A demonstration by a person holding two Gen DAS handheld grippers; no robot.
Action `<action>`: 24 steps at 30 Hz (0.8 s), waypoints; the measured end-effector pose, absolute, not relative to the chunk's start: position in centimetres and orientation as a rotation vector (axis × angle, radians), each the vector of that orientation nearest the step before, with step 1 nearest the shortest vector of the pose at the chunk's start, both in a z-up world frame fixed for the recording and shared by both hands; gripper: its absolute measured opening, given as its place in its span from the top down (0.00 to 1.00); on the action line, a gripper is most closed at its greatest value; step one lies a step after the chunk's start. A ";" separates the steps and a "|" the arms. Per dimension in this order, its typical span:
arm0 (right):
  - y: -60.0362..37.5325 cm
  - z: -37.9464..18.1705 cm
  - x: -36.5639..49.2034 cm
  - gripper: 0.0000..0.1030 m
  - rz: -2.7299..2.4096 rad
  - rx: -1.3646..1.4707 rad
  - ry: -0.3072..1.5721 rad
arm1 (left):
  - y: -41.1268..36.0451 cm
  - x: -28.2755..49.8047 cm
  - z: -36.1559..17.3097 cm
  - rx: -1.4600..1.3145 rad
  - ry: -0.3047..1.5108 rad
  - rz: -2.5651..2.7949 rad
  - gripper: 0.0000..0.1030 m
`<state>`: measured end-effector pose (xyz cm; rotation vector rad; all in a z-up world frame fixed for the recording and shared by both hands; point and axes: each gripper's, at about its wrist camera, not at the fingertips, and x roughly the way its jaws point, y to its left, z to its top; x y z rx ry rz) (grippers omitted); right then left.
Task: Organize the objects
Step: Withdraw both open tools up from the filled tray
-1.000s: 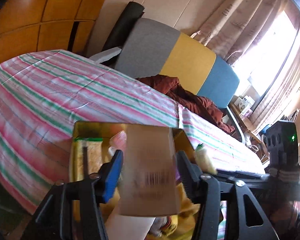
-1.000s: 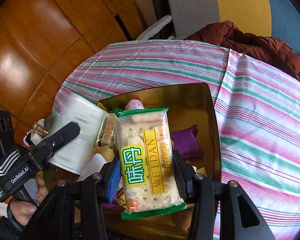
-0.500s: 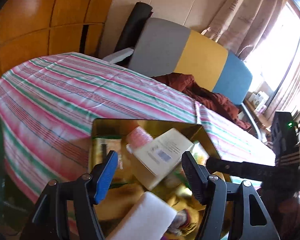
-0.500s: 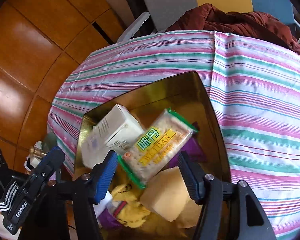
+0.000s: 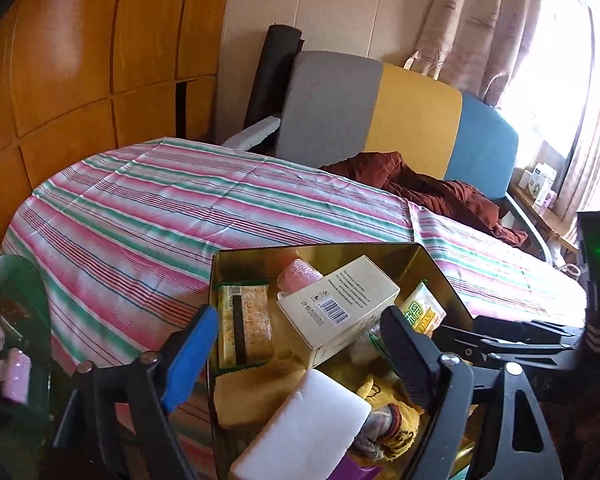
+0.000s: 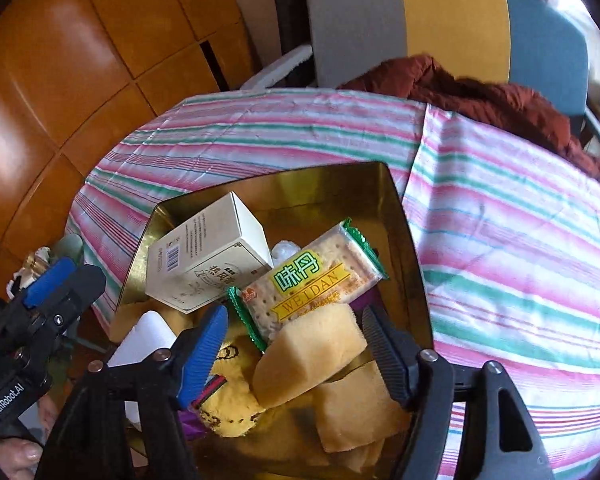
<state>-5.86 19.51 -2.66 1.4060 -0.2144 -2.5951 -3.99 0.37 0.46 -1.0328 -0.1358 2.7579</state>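
A gold tin box [image 5: 432, 264] [image 6: 404, 224] sits on the striped table. In it lie a white carton [image 5: 340, 304] [image 6: 208, 256], a green-edged cracker pack [image 6: 312, 284] [image 5: 420, 312], a second cracker pack [image 5: 244, 320], a pink cup [image 5: 298, 276], yellow sponges [image 6: 312, 356] [image 5: 256, 392], a white block [image 5: 304, 432] and a yellow cloth [image 6: 228, 400]. My left gripper [image 5: 296, 348] is open and empty above the box's near end. My right gripper [image 6: 294, 344] is open and empty over the sponges. The left gripper also shows in the right wrist view [image 6: 56, 280].
The table has a pink, green and white striped cloth [image 5: 160, 208] [image 6: 520, 248]. A grey, yellow and blue chair [image 5: 380, 120] with a dark red garment [image 6: 480, 96] stands behind it. A green tray [image 5: 16, 320] with small items is at the left. Orange wood panels [image 5: 80, 60] line the wall.
Both grippers opened: the left let go of the white carton and the right let go of the cracker pack. Both items now lie in the box, and both grippers have pulled back.
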 end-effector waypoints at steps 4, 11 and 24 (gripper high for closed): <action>19.1 -2.2 -4.8 0.30 -2.647 1.357 -0.151 | 0.5 -3.5 0.6 -1.045 -0.127 2.800 0.04; 19.1 -2.6 -3.0 0.30 -2.723 1.329 -0.109 | 1.2 -2.3 1.0 -1.056 -0.110 2.853 0.00; 20.5 -2.8 0.2 0.30 -2.831 1.288 -0.090 | 3.3 -0.3 1.5 -1.070 -0.025 2.964 0.00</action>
